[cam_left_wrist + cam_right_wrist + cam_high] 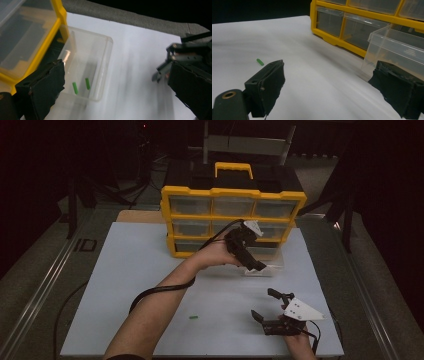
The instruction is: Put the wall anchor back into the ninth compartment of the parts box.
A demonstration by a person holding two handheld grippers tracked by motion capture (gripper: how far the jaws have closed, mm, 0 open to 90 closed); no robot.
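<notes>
A: Two green pegs [81,85] already lie in the clear drawer [105,62], below and between the jaws of the left gripper [250,261]. A third green peg [193,317] lies loose on the white bench [140,270].

B: State of the left jaws?

A: Spread wide, nothing between the pads. In the left gripper view the drawer sits just ahead of the near jaw, pulled out of the yellow organiser [233,215].

B: And the right gripper [263,306]?

A: Jaws also wide apart, nothing held. It hangs low over the bench, well clear of the drawer.

B: Where does the loose peg lie from those jaws?

A: In the right gripper view it sits beyond the tip of the left-hand jaw and outside it, not in the gap. From the high view it lies on the side the open jaws face, apart from them, with bare bench between.

B: Its long axis?

A: Slanted across the right gripper's line of sight, roughly crosswise to the reach. A close across the short width looks workable to me, provided the gap is first swung over it.

B: Which hand is nearer?

A: The right, by my reading. The left is up at the drawer, farther from the peg.

B: So the move turns on?

A: Shifting the right jaws sideways toward the peg until it falls between the pads.
</notes>
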